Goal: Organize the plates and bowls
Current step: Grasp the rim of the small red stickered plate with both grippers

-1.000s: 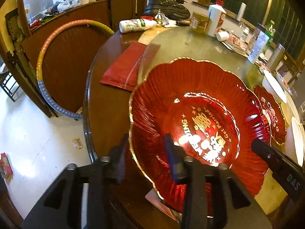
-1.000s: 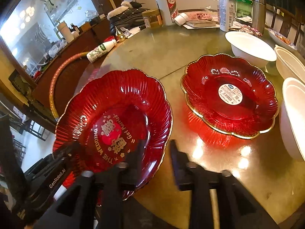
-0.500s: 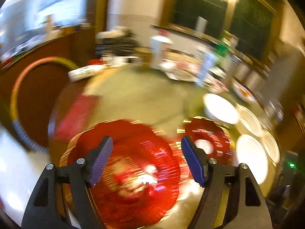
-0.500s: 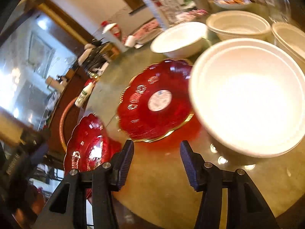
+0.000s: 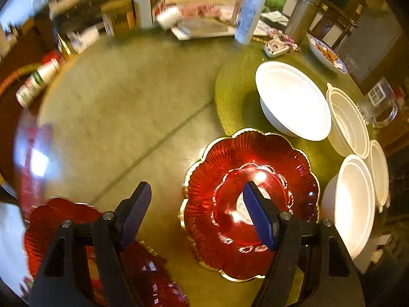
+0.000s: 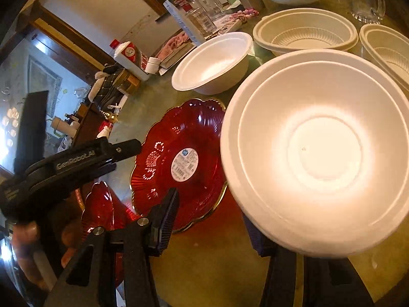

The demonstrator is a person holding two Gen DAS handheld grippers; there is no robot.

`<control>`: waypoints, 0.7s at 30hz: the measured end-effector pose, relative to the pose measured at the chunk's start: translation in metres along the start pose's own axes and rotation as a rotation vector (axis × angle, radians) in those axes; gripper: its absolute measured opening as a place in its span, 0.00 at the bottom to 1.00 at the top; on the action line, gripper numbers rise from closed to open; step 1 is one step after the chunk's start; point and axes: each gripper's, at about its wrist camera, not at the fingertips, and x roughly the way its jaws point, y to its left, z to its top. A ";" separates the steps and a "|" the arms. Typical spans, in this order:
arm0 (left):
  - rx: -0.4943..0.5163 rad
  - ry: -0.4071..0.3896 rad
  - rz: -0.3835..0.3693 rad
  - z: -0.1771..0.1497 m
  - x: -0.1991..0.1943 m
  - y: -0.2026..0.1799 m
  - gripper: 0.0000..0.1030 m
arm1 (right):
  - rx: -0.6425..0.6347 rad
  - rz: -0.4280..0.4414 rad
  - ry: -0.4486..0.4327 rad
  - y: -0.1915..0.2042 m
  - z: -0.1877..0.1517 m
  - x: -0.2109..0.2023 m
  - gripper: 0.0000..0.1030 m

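just bare table [image 5: 133,107] between the left gripper's [image 5: 196,212] spread, empty fingers; right gripper's [image 6: 212,220] fingers parted, near bowl's [image 6: 317,153] rim beside them

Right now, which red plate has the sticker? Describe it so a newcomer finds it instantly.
Start at the cluster of white bowls on the round table. The stickered plate lies flat beside them. Unlike the other red plate at the table's edge, it carries a round white barcode label in its centre.

Both wrist views, left seemingly steeper, share the red plate [image 5: 251,202].
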 end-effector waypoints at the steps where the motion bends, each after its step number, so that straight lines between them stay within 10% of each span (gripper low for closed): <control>1: -0.015 0.022 -0.017 0.001 0.006 0.001 0.72 | 0.001 -0.001 0.003 -0.001 0.002 0.002 0.47; 7: -0.011 0.097 -0.052 0.001 0.026 -0.007 0.65 | -0.027 -0.046 0.018 -0.002 0.006 0.017 0.24; 10: 0.052 0.055 0.066 -0.002 0.022 -0.014 0.21 | -0.046 -0.079 0.004 -0.001 0.005 0.018 0.14; 21: 0.016 -0.073 0.027 -0.019 -0.025 -0.001 0.16 | -0.109 -0.096 -0.089 0.014 -0.002 -0.005 0.11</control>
